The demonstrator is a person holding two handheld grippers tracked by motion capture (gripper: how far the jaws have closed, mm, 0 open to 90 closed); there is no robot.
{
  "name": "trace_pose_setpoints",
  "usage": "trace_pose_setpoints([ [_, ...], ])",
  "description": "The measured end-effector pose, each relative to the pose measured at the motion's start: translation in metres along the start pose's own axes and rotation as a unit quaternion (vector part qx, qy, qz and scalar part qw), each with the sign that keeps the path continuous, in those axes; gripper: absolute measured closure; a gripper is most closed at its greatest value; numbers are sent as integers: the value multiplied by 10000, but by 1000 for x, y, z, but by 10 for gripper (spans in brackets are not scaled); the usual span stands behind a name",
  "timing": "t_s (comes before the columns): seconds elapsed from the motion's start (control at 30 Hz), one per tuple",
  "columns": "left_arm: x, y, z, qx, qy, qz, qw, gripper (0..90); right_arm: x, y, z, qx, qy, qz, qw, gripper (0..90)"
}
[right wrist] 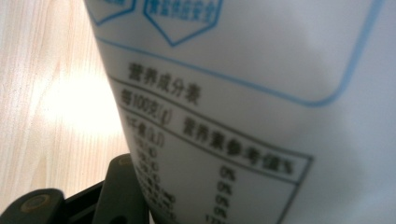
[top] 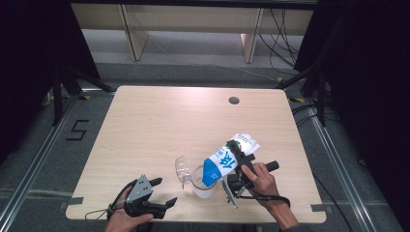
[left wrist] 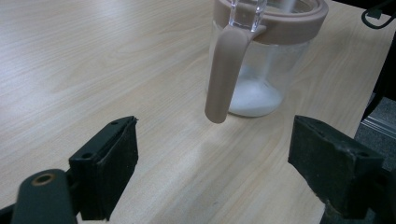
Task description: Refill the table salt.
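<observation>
The white bag (right wrist: 261, 93) is showing a printed nutrition table headed 营养成分表, with 每100克 and 0% entries; floor tape (top: 77, 130) is forming a 5.

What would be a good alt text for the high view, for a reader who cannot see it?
The right gripper tips a blue and white bag over a clear plastic jug with its hinged lid open, on a light wooden table. The left gripper rests open nearby.
</observation>
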State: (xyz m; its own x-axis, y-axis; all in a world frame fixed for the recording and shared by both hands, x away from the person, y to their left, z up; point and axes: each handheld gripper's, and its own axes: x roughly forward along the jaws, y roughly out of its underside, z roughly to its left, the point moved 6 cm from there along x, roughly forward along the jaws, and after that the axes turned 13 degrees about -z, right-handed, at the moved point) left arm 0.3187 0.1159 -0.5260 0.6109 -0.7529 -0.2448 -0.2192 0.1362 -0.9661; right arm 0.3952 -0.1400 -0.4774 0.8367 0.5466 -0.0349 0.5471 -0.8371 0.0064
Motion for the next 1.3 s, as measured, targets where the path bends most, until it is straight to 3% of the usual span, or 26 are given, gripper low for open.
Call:
trace_pose_setpoints([
  [0.07, 0, 0, 0, -3, -3, 2, 10000, 153, 1, 0, 0, 10, 39, -60, 10000, 511],
  [0.13, 0, 0, 0, -20, -27, 21, 10000, 153, 3, -3, -6, -430, 13, -202, 9989, 511],
  [0.2, 0, 0, 0, -14, -24, 22, 10000, 153, 3, -3, -4, -309, 24, -192, 9993, 515],
  [0.23, -1, 0, 0, -14, -25, 25, 10000, 153, 2, -2, -2, -115, 51, -150, 9998, 515],
  [0.3, 0, 0, 0, -4, 0, 0, 10000, 153, 3, -3, -6, -434, 7, -213, 9988, 515],
  [0.4, 0, 0, 0, 1, -1, 6, 10000, 153, 2, -2, -4, -337, -1, -144, 9993, 516],
  [0.43, 0, 0, 0, 24, 4, 26, 10000, 153, 1, -1, -1, -142, 52, -103, 9998, 516],
  [0.5, 0, 0, 0, -3, 0, 1, 10000, 154, 0, -1, 0, -75, 49, -47, 9999, 518],
  [0.53, 0, 1, -1, -134, -46, -2, 9999, 153, 0, -1, 1, -26, 49, -11, 10000, 520],
  [0.63, 0, 1, -1, -143, -45, -2, 9999, 153, 0, -2, 0, -92, 32, -26, 9999, 522],
  [0.73, 0, 0, 0, 1, -4, 22, 10000, 153, 1, -2, -4, -267, 36, -124, 9996, 523],
  [0.83, 0, 1, 0, -83, -48, 34, 9999, 153, 0, -2, -1, -103, 49, -20, 9999, 525],
  [0.97, 0, 0, 0, -13, -21, 23, 10000, 153, 2, -5, -5, -383, 102, -210, 9990, 530],
  [1.0, 0, 0, 1, 24, -20, 40, 10000, 153, 2, -5, -6, -380, 107, -212, 9990, 532],
  [1.03, 0, 0, 0, -16, -37, 35, 10000, 153, 2, -4, -3, -214, 95, -159, 9996, 533],
  [1.07, 0, 0, 0, -12, -18, 23, 10000, 153, 2, -4, -3, -216, 95, -153, 9996, 534],
  [1.1, 0, 0, 0, 2, -2, 24, 10000, 153, 2, -5, -5, -381, 105, -202, 9990, 535],
  [1.13, 0, 0, 0, 5, -2, 23, 10000, 153, 1, -4, -3, -242, 92, -144, 9996, 535],
  [1.17, 0, 0, 0, -33, -13, 23, 10000, 153, 2, -4, -6, -391, 104, -205, 9990, 536],
  [1.2, 0, 1, -1, -137, -46, 2, 9999, 153, 2, -4, -6, -394, 108, -211, 9989, 536],
  [1.3, 0, 0, -1, -71, -36, 16, 10000, 153, 2, -4, -7, -405, 106, -204, 9989, 538],
])
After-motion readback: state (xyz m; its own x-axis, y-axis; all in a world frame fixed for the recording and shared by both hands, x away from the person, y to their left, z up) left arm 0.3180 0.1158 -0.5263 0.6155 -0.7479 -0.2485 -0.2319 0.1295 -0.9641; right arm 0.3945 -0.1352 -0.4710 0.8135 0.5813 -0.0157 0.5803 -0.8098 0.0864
